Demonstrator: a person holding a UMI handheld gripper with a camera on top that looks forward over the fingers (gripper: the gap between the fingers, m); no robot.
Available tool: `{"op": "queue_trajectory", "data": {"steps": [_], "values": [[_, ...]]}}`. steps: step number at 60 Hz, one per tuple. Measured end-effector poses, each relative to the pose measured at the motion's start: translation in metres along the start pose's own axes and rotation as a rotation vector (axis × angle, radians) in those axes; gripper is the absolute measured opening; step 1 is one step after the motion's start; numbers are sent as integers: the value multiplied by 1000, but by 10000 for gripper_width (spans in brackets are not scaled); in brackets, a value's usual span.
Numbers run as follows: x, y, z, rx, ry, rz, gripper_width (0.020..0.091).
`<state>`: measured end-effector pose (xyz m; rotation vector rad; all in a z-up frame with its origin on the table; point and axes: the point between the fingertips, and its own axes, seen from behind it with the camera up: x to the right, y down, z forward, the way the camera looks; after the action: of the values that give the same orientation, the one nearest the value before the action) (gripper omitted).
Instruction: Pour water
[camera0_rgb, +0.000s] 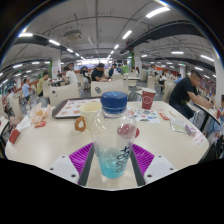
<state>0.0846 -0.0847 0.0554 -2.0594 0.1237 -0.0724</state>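
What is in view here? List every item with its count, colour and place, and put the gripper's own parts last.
Water bottle: one, clear with a blue cap, upright between the fingers.
Table: one, white, under the bottle.
Tray: one, dark-rimmed, beyond the bottle to its left.
Red cup: one, red, beyond the bottle to its right.
Packaged food: one, white and orange, at the left of the tray; contents unclear.
Small items: a few, pinkish, on the table at far right; too small to name.
People: several, dark clothes, seated at tables farther back.
Ceiling lights: many, white strips, overhead.
Gripper: one, white fingers with purple pads at each side of the bottle.
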Motion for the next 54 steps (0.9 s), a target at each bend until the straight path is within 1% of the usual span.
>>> {"op": "queue_trajectory", "data": {"steps": [3,4,7,13,14,15,16,17,18,19,21,22,26,31,35,41,49,54], "values": [[2,-3,5,23,9,-1,616],[3,-3,5,27,17,-5,583],[3,-5,7,41,20,-7,559],[6,-5,7,46,30,1,478],[6,-5,7,46,32,-5,478],[4,-6,7,47,33,-13,441],[4,-5,7,45,36,-22,440],[3,-6,7,44,39,-30,414],[2,-6,6,39,44,-38,413],[2,-6,6,36,48,-47,395],[1,-6,6,26,54,-73,398],[0,-7,6,21,56,-90,378],[-8,-6,5,-1,51,-138,376],[-30,-14,-4,-8,22,-162,377],[-55,-30,-12,10,-28,-159,375],[-108,-62,-25,40,-142,-104,375],[-181,-121,-31,92,-335,64,376],[-216,-157,-26,90,-466,257,374]]}}
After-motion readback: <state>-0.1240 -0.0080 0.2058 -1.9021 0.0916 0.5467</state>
